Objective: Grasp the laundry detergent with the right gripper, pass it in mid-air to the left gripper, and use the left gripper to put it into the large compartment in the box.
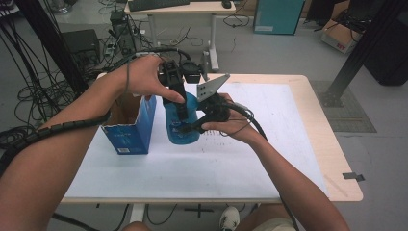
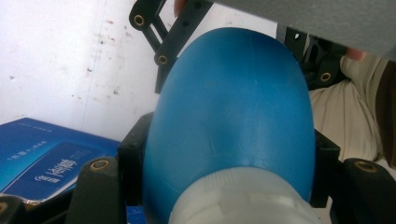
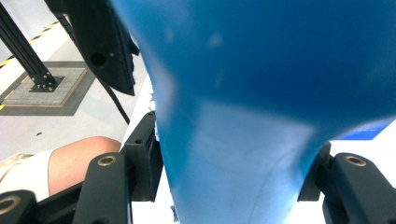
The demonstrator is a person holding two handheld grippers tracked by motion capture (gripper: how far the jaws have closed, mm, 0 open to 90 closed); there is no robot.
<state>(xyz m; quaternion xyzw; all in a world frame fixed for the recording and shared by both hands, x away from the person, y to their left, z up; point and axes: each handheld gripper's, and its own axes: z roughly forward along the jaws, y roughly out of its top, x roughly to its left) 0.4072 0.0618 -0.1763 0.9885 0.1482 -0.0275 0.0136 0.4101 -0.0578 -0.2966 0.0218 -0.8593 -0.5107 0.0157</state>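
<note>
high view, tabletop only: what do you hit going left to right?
blue box → left gripper, clamped from above on the blue bottle → right gripper, gripping the same bottle from its right side → bare white table top

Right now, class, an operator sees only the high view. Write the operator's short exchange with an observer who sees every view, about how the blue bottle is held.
Operator: Does the left gripper really clamp the bottle?
Observer: Yes, its jaws press on both sides, just beside the white cap.
Operator: And the right gripper?
Observer: Its jaws squeeze the bottle's narrower part from both sides.
</note>
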